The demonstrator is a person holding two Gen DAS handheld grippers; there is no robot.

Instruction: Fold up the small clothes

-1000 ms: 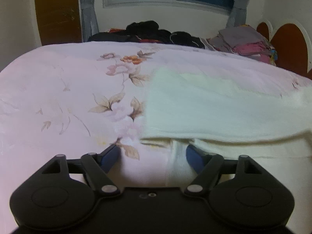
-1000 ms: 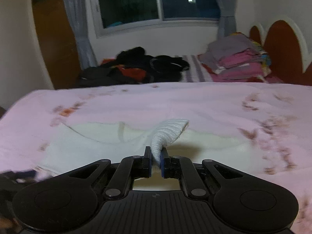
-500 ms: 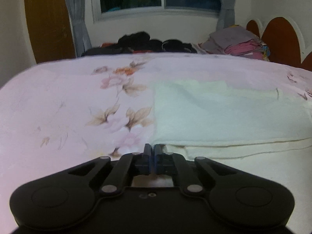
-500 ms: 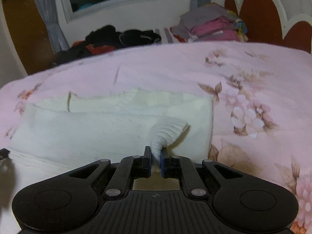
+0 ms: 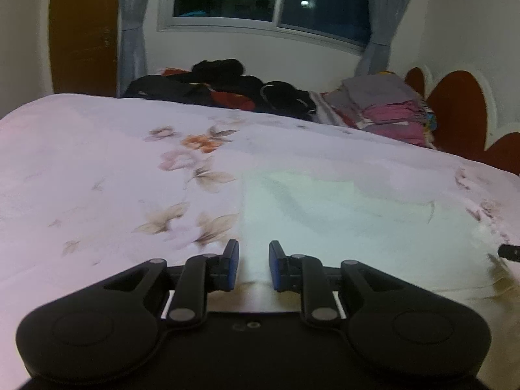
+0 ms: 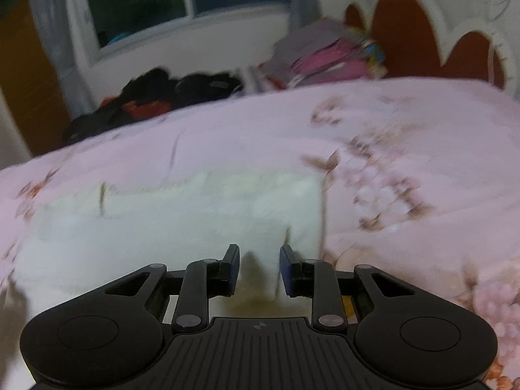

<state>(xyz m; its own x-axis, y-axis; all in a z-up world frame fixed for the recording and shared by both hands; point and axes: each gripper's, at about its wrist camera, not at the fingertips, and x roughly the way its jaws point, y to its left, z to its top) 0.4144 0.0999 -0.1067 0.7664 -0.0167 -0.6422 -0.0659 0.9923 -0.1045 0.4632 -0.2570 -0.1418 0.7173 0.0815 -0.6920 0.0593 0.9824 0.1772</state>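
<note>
A cream knit garment (image 5: 351, 224) lies folded flat on the pink floral bedspread (image 5: 97, 169). In the left wrist view my left gripper (image 5: 253, 265) is open and empty over the garment's near left corner. In the right wrist view the same garment (image 6: 169, 224) lies flat, and my right gripper (image 6: 259, 268) is open and empty above its near right edge. A tip of the right gripper (image 5: 508, 251) shows at the right edge of the left wrist view.
A heap of dark unfolded clothes (image 5: 227, 91) lies at the far side of the bed. A stack of folded grey and pink clothes (image 5: 386, 107) sits at the far right by the red headboard (image 5: 461, 117). A window and curtains are behind.
Both grippers opened. The right let go of the cream fabric it was pinching, which now lies flat. Both grippers have lifted slightly from the garment.
</note>
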